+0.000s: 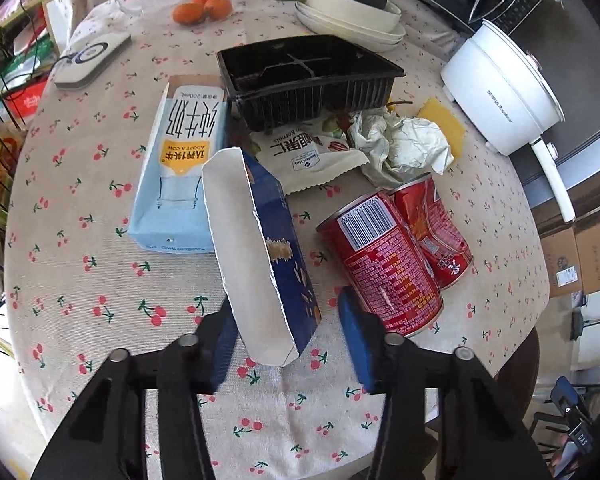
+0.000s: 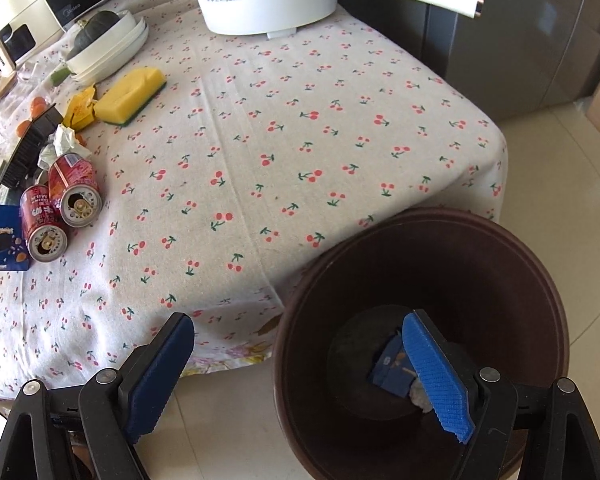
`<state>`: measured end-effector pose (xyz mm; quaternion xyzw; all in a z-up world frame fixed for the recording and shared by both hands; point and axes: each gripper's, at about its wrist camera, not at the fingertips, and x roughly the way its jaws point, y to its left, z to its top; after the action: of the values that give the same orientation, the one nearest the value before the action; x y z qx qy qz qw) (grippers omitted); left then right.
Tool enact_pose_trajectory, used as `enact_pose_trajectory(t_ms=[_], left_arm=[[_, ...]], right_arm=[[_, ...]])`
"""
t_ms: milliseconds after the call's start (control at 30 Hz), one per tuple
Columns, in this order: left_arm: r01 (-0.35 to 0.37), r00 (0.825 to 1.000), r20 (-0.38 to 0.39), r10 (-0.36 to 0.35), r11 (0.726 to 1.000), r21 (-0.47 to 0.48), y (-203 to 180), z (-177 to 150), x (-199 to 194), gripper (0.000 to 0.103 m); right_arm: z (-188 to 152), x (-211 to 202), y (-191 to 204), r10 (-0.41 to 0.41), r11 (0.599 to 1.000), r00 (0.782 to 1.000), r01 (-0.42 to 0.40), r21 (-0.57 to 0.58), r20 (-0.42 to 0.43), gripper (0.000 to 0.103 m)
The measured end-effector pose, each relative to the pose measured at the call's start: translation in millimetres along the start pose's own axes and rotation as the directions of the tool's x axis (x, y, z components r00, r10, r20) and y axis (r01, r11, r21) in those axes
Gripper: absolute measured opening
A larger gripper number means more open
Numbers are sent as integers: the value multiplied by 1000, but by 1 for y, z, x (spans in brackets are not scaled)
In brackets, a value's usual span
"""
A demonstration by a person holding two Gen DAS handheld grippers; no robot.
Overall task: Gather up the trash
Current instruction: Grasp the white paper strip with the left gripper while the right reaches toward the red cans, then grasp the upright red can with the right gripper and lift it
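In the left wrist view my left gripper [image 1: 288,344] is open around the near end of a torn blue and white carton [image 1: 260,256] that lies on the cherry tablecloth [image 1: 100,280]. Two red cans [image 1: 384,264] lie just right of it. A light blue milk carton [image 1: 180,168], a black plastic tray [image 1: 304,76], a snack wrapper [image 1: 312,156] and crumpled paper [image 1: 400,144] lie beyond. In the right wrist view my right gripper [image 2: 300,376] is open and empty above a brown bin [image 2: 440,264] beside the table, which holds a blue wrapper [image 2: 392,368].
A white electric pot [image 1: 504,88] stands at the table's right edge. White bowls with a dark squash [image 1: 352,4], oranges [image 1: 202,8] and a white device [image 1: 92,60] are at the back. A yellow sponge [image 2: 132,96] lies near the trash.
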<state>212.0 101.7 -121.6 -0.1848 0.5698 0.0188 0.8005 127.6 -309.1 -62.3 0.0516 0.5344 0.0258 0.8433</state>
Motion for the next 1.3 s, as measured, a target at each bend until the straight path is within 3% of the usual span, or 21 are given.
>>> enact_pose_trajectory(t_ms=[67, 333, 767, 1033, 1167, 1300], left_arm=[[29, 1000, -5, -30, 999, -15, 4, 0, 2, 25], [59, 995, 74, -63, 997, 51, 10, -13, -41, 23], [38, 987, 150, -50, 996, 79, 77, -35, -97, 24], [51, 990, 131, -58, 997, 57, 105, -35, -96, 24], [61, 990, 125, -68, 996, 58, 111, -34, -95, 24], [72, 990, 119, -78, 996, 55, 113, -35, -96, 24]], right_arm=[[2, 1, 4, -1, 1000, 1000, 1, 4, 1, 89], [18, 2, 46, 34, 999, 999, -33, -18, 34, 89], [33, 52, 213, 131, 956, 991, -121, -267, 21, 88], [29, 98, 283, 92, 915, 996, -78, -396, 17, 81], [28, 115, 297, 42, 903, 999, -25, -429, 28, 78], [28, 129, 297, 35, 911, 999, -29, -410, 7, 71]])
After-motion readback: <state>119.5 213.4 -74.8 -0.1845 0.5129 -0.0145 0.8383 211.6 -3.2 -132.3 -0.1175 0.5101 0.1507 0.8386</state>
